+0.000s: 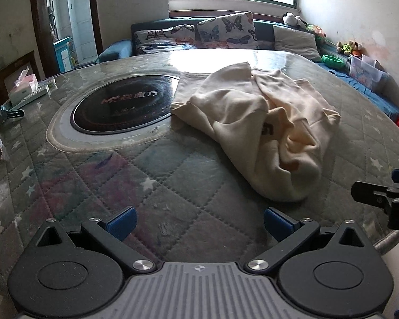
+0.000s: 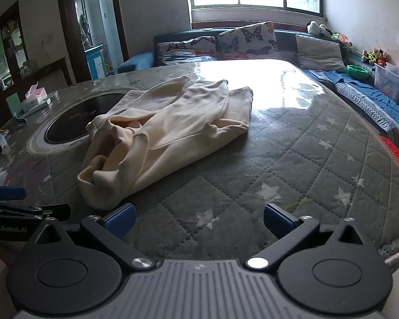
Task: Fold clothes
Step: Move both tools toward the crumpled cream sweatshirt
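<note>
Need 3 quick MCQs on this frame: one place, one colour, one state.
1. Where does the garment lie?
A. on the sofa
B. on the table, partly over the round black cooktop's rim
C. on the floor

2. What colour is the garment?
A. cream
B. red
C. navy

3. How does the left gripper stand?
A. shut on cloth
B. shut, empty
C. open, empty

Key: 1 B, its edge overlaps the cooktop ring on the table; 2 A, pale cream throughout; 3 C, blue pads wide apart, nothing between.
</note>
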A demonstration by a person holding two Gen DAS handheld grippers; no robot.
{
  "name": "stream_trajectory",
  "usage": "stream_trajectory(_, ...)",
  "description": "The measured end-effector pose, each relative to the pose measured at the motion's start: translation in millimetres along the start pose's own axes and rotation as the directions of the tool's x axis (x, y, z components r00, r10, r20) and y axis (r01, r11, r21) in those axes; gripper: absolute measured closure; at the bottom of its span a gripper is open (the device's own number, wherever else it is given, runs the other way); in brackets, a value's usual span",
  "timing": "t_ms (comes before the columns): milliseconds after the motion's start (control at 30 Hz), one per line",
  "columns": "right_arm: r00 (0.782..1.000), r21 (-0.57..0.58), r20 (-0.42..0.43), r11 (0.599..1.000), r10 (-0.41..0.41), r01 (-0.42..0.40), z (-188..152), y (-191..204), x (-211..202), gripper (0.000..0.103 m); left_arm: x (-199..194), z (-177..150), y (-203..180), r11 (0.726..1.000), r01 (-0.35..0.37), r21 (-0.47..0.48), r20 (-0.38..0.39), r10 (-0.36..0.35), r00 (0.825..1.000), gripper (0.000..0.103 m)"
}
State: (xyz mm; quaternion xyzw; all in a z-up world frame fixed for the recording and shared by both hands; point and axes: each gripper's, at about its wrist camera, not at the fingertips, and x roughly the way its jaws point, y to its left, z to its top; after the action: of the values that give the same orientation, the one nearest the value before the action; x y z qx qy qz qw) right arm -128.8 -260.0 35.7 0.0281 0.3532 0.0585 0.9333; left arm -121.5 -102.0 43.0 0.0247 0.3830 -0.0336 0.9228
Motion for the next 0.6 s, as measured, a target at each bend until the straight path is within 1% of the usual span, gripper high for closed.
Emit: stream_trajectory(600,1.000,-0.048,-0.011,0.999,0.007,-0.007,-3,13,-2,0.000,-4,-2,-12,1.000,0.008,0.021,-0.004,-0.008,1.000,0.000)
